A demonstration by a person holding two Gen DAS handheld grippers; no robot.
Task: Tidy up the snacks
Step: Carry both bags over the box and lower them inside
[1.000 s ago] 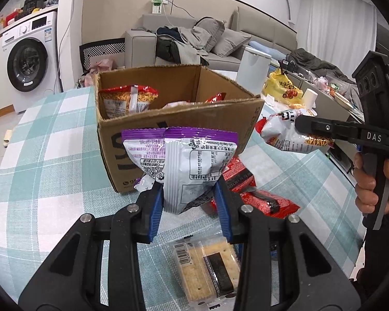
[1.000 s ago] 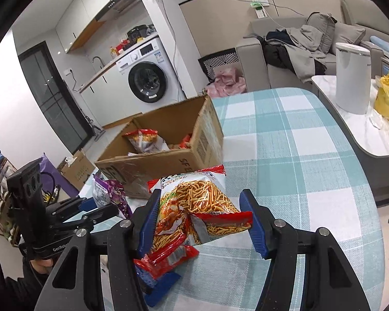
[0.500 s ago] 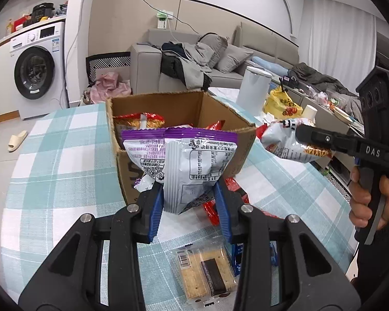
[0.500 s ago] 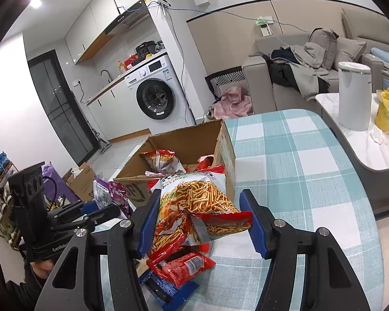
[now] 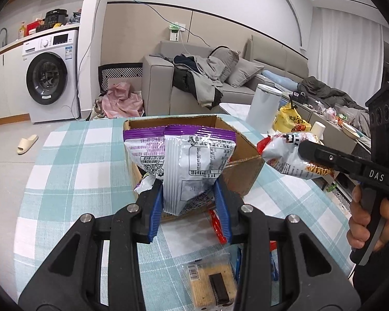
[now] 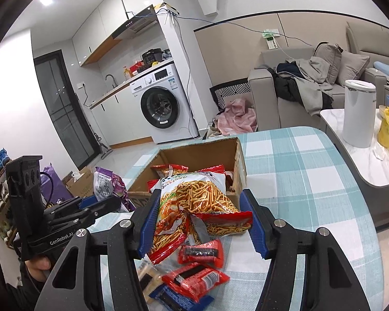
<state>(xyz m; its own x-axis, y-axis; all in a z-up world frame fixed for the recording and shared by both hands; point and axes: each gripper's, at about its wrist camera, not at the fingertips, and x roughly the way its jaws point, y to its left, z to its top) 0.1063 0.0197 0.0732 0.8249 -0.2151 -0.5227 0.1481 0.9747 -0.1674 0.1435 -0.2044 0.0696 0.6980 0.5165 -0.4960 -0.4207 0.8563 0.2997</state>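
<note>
The left gripper (image 5: 189, 208) is pinching the purple bag (image 5: 184, 165) and the right gripper (image 6: 201, 223) the noodle-stick bag (image 6: 194, 202), both above the cardboard box (image 6: 240, 160) near the table's (image 6: 306, 160) front edge; 2 thin-corner grips risk slipping.

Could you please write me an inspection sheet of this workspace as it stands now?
Surface: table with teal checked tablecloth.
Job's things: open cardboard box holding red snack bags; cracker pack and red wrapped snacks on the cloth.
Clutter: nothing seen beyond the snacks.
Grippers: left gripper shut on purple snack bag; right gripper shut on noodle-snack bag.
Cables: wall cable to socket.
Surroundings: washing machine, sofa, white bin.
</note>
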